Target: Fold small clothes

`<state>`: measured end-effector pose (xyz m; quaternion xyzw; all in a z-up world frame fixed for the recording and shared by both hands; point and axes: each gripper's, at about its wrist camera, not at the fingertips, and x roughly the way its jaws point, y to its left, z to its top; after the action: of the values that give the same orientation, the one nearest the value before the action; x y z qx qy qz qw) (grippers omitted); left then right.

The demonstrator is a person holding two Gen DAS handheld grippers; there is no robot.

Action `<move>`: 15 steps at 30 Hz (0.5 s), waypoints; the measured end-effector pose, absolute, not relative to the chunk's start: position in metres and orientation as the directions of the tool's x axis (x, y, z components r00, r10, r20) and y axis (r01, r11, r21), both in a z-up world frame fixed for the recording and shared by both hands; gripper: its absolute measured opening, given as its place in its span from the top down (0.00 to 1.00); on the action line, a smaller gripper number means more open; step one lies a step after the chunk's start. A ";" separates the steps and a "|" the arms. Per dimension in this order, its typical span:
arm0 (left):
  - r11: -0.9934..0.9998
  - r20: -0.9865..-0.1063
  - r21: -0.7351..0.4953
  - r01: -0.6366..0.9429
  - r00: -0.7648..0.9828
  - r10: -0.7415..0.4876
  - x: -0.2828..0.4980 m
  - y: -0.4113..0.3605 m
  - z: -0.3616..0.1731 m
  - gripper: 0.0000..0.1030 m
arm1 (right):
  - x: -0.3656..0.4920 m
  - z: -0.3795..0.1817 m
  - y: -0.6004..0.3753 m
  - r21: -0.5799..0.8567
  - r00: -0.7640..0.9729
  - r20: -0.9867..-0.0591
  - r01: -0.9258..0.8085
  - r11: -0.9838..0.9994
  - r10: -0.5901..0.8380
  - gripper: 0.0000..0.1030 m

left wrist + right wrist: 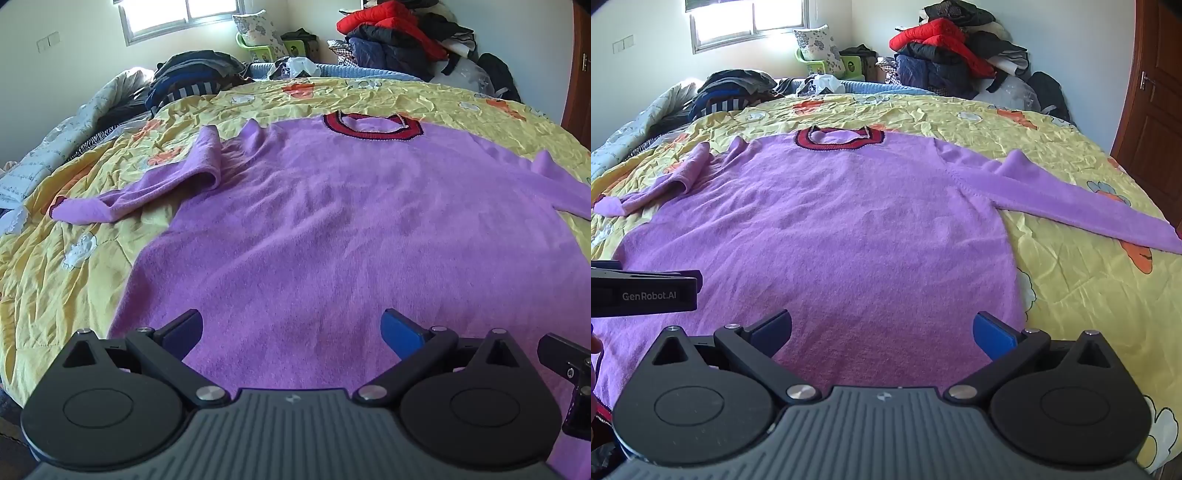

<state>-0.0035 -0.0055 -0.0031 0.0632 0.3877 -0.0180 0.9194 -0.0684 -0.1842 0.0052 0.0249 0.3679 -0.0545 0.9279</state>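
A purple knit sweater [314, 229] [820, 229] with a red and dark collar [373, 127] [840, 139] lies flat on the yellow bedspread, collar at the far end. Its left sleeve [155, 184] [661, 181] is bent and crumpled, its right sleeve [1071, 199] lies out straight. My left gripper [291, 332] hovers open over the hem area with nothing between its fingers. My right gripper [882, 332] hovers open over the hem's right part, likewise empty. The left gripper's body [642, 291] shows at the left edge of the right wrist view.
The yellow patterned bedspread [74, 258] [1089, 288] covers the bed. Folded dark clothes [195, 77] [735, 88] lie at the far left, a heap of jackets [395, 33] [953, 48] at the far right. A wooden door [1152, 110] stands on the right.
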 end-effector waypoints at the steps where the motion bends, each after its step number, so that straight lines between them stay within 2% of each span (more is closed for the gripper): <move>1: 0.991 -0.715 0.102 0.083 0.699 0.016 -0.003 -0.006 -0.003 0.00 | -0.068 0.005 -0.184 0.007 0.723 -0.686 0.119 0.993 -0.082 0.00; 15: 0.991 -0.716 0.102 0.085 0.698 0.014 -0.004 -0.007 -0.004 0.00 | -0.069 0.005 -0.186 0.017 0.721 -0.689 0.122 0.992 -0.077 0.00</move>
<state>-0.0036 -0.0066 -0.0043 0.0639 0.3884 -0.0194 0.9191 -0.0688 -0.1860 0.0047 0.0304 0.3696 -0.0535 0.9271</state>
